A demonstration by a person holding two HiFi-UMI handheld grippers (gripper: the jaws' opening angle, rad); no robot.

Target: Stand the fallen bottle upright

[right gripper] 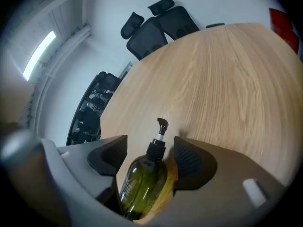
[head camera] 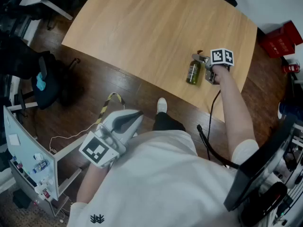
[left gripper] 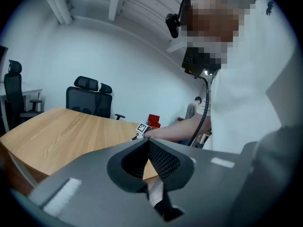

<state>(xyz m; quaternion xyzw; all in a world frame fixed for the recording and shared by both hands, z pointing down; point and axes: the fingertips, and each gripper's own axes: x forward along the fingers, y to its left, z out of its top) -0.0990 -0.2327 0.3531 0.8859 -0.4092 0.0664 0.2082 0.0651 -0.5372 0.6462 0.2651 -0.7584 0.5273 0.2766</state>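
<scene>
A green bottle (head camera: 193, 72) with a black pump lies on the wooden table (head camera: 151, 27) near its front right edge, pump end pointing away from me. My right gripper (head camera: 207, 70) reaches down beside it. In the right gripper view the bottle (right gripper: 142, 181) sits between the wide-spread jaws of the right gripper (right gripper: 149, 146), and neither pad presses on it. My left gripper (head camera: 138, 113) hangs low over the floor in front of the table, nothing in it. In the left gripper view its pads (left gripper: 163, 162) meet at the tips of the left gripper (left gripper: 147, 143).
Black office chairs (left gripper: 90, 96) stand at the table's far side. A red box (head camera: 279, 39) sits on the floor to the right. A black bag (head camera: 47, 79) and a white rack (head camera: 28, 160) are at the left. A black cable (head camera: 213, 141) trails from my right arm.
</scene>
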